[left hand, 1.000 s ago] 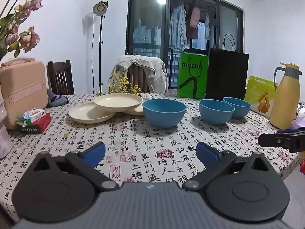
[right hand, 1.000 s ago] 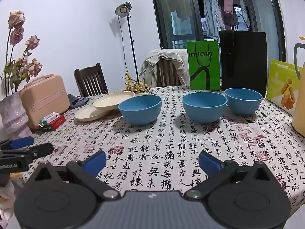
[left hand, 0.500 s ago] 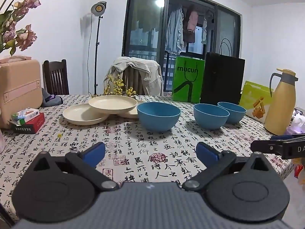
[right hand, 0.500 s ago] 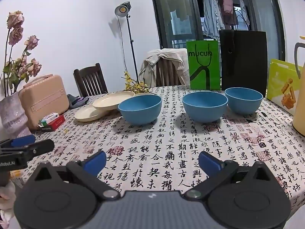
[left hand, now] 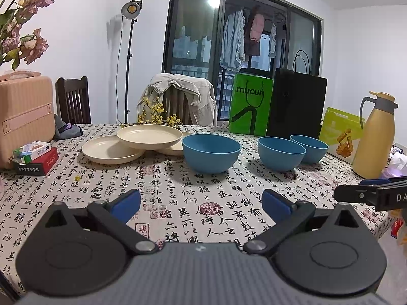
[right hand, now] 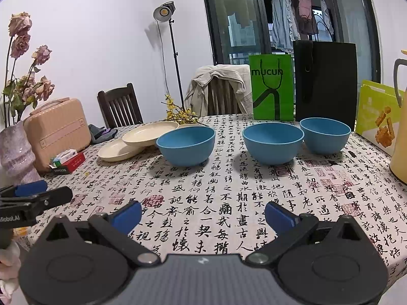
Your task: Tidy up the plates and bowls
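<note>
3 blue bowls (left hand: 211, 156) and 3 cream plates (left hand: 149, 136) sit on the desk (left hand: 178, 203); your left gripper (left hand: 201, 202) and right gripper (right hand: 203, 213) hover, jaws spread, empty.

Both views low, facing shared table (left hand: 178, 193).

Home dining room: clothed table (left hand: 178, 193), chairs (left hand: 73, 99), balcony laundry (left hand: 231, 43).
</note>
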The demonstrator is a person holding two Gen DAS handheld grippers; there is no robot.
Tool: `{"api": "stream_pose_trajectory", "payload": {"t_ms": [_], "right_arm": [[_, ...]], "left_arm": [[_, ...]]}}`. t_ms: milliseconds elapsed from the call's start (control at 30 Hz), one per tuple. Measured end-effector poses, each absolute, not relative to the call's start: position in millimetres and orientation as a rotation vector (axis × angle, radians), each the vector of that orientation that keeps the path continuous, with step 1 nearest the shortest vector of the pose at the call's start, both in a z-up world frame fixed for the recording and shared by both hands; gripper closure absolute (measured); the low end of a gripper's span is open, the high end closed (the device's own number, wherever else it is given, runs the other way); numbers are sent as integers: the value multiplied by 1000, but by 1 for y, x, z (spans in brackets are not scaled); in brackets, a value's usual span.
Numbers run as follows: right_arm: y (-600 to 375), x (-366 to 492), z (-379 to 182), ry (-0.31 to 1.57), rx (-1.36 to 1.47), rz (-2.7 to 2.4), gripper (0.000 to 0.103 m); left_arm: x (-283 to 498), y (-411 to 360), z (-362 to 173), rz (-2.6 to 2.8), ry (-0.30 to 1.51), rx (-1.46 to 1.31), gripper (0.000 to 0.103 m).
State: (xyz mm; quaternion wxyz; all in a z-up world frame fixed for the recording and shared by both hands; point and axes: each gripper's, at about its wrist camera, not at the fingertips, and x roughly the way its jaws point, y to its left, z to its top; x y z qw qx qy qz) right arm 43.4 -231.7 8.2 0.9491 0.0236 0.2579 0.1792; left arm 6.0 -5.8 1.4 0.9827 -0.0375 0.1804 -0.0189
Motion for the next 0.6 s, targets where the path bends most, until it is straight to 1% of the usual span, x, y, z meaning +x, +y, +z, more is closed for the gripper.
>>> {"api": "stream_pose_trajectory", "payload": {"t_ms": [600], "right_arm": [[-229,45,7,525,42,372,0]], "left_arm": [[5,-4,0,-41,356,-78,0]]}}
